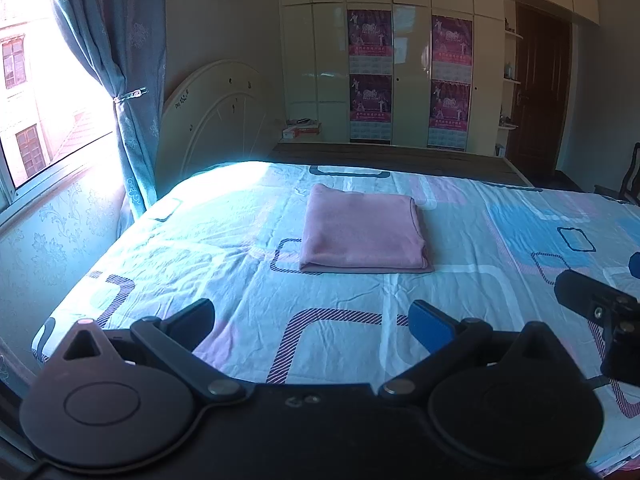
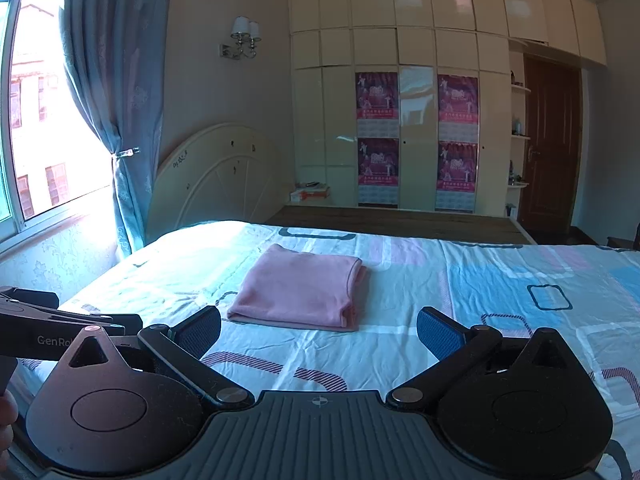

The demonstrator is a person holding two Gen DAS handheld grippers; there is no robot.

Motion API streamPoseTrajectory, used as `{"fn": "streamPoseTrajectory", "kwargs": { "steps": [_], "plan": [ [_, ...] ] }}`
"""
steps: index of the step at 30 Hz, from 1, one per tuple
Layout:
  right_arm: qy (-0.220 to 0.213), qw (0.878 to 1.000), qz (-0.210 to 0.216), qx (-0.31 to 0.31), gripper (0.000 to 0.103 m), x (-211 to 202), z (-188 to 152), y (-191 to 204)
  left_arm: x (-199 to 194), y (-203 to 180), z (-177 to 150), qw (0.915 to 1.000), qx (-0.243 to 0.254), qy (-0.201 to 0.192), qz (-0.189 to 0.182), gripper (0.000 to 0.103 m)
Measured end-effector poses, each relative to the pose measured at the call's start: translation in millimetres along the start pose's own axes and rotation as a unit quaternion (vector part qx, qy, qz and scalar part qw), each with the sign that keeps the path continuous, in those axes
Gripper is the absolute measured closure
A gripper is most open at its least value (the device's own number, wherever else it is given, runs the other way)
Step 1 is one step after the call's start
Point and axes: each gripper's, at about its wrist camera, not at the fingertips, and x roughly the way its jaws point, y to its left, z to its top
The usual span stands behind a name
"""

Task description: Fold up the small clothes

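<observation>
A pink garment (image 1: 362,232) lies folded into a neat rectangle on the patterned bedsheet (image 1: 240,248), ahead of both grippers. My left gripper (image 1: 314,326) hovers over the sheet short of the garment, its jaws wide apart and empty. In the right wrist view the same pink garment (image 2: 300,290) sits just beyond and slightly left of my right gripper (image 2: 320,334), which is also open with nothing between its blue pads. Part of the right gripper (image 1: 596,312) shows at the right edge of the left wrist view. The left gripper's body (image 2: 60,330) shows at the left of the right wrist view.
The bed's sheet (image 2: 500,280) stretches wide to the right. A window (image 1: 36,92) and teal curtain (image 1: 116,80) stand on the left, a cream headboard (image 1: 216,116) leans on the wall, and a wardrobe (image 1: 400,72) with posters stands behind. A dark door (image 2: 552,144) is at far right.
</observation>
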Motion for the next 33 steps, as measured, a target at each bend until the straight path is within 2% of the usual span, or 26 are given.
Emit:
{"fn": "streamPoseTrajectory", "kwargs": {
  "steps": [33],
  "plan": [
    [0.010, 1.000, 0.003, 0.005, 0.000, 16, 4, -5, 9, -2, 4, 1.0000, -0.002, 0.007, 0.005, 0.000]
  ]
}}
